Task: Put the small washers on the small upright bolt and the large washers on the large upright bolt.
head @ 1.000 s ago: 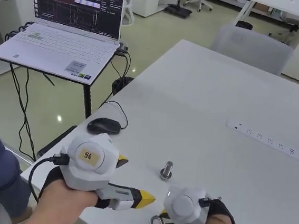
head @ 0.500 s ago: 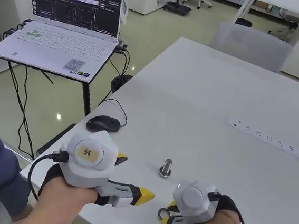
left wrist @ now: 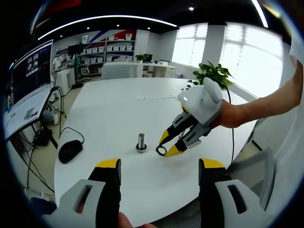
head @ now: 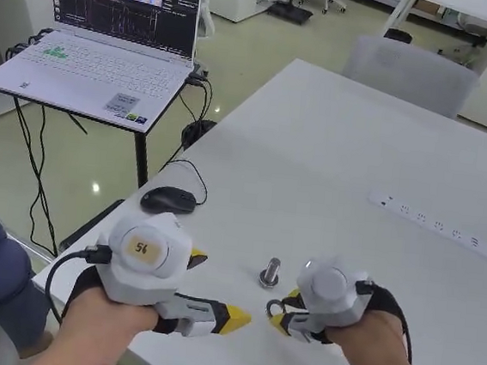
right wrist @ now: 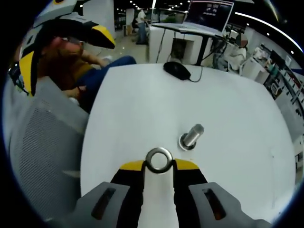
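Note:
An upright steel bolt [head: 270, 273] [left wrist: 141, 142] [right wrist: 192, 135] stands on the white table near its front edge, with a washer round its base. My right gripper [head: 277, 314] [left wrist: 166, 146] [right wrist: 159, 164] is shut on a metal washer [head: 273, 307] [left wrist: 161, 150] [right wrist: 158, 160], held a little right of and in front of the bolt, above the table. My left gripper [head: 216, 292] [left wrist: 158, 166] is open with nothing between its yellow-tipped jaws, left of the bolt.
A black mouse [head: 169, 200] [left wrist: 70, 150] [right wrist: 176, 70] with its cable lies left of the bolt. A white power strip [head: 429, 224] lies farther back on the right. A laptop [head: 110, 49] sits on a stand beside the table; a grey chair [head: 409, 73] stands behind it.
My right gripper has lifted the washer from the table's front edge and carried it up and back toward the bolt. The left gripper has hardly moved.

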Motion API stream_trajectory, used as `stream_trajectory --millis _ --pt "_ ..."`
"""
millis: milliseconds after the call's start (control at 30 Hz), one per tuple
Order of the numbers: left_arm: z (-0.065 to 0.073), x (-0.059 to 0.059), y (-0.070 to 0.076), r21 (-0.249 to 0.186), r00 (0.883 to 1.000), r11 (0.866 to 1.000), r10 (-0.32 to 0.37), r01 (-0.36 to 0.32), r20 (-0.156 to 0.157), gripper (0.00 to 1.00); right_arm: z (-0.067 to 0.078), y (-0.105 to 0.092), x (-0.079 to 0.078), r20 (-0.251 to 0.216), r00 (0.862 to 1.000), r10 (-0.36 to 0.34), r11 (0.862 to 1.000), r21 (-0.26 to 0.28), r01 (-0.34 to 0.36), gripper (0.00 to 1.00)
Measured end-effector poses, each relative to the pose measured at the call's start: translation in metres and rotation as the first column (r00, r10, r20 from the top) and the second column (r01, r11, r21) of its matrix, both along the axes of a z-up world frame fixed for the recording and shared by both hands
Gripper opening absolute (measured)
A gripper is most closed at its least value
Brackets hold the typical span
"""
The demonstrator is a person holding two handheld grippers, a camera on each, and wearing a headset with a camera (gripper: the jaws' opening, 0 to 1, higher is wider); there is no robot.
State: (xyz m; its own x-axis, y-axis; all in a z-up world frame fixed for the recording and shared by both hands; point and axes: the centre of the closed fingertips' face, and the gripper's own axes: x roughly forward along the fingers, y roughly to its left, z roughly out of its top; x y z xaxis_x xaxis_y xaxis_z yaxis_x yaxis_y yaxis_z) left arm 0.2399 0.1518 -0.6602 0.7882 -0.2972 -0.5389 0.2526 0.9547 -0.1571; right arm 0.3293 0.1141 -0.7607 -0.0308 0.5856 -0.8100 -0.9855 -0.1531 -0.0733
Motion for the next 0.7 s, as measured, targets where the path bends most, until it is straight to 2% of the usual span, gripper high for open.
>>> stream_trajectory --millis 100,233,400,700 --pt "0.0 0.0 0.0 -0.002 1.0 1.0 0.0 0.0 0.0 0.66 0.009 0.006 0.005 0.007 1.0 0.003 1.0 0.008 -0.003 0.23" --pt "0.0 0.0 0.0 -0.004 1.0 1.0 0.0 0.0 0.002 0.66 0.022 0.017 0.016 0.043 0.999 0.014 0.999 0.029 -0.016 0.23" --pt "0.001 0.0 0.002 -0.006 1.0 1.0 0.006 -0.006 0.004 0.66 0.025 0.026 0.026 0.051 0.999 0.014 1.0 0.025 -0.015 0.23" --pt "-0.001 0.0 0.005 -0.01 1.0 1.0 0.011 -0.011 0.001 0.66 0.022 0.036 0.043 0.052 0.998 0.021 1.0 -0.004 -0.021 0.24"
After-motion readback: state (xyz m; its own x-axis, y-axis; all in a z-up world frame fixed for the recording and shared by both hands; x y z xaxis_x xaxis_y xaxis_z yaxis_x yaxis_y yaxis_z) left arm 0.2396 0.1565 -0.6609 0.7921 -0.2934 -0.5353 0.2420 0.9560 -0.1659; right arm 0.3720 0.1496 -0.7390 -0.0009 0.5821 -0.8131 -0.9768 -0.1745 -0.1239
